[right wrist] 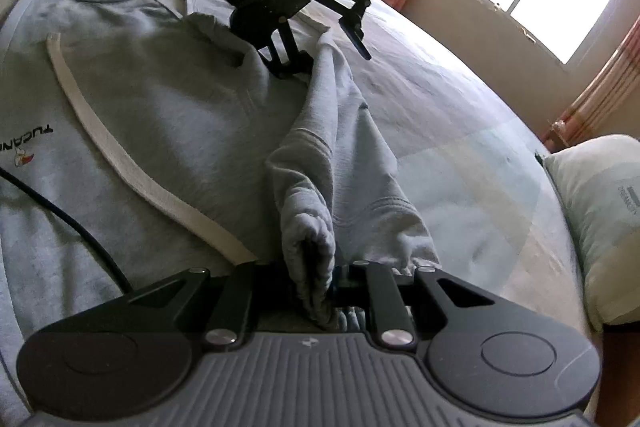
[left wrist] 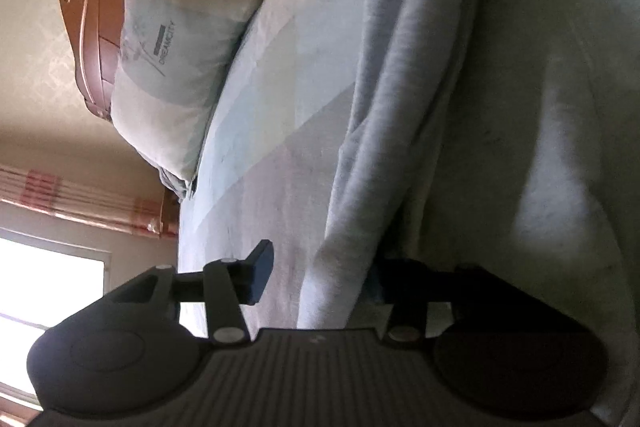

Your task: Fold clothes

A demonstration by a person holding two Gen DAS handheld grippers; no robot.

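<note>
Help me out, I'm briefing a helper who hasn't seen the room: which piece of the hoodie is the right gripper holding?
On the bed lies a grey hoodie with a white drawstring. Along its window-side edge runs a raised ridge of fabric, the sleeve. The right gripper pinches its bunched end, the only part lifted off the flat body.

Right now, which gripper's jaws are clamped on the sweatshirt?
The right gripper, pinching a bunched sleeve fold of the grey sweatshirt; the left gripper is spread, not pressing.
</note>
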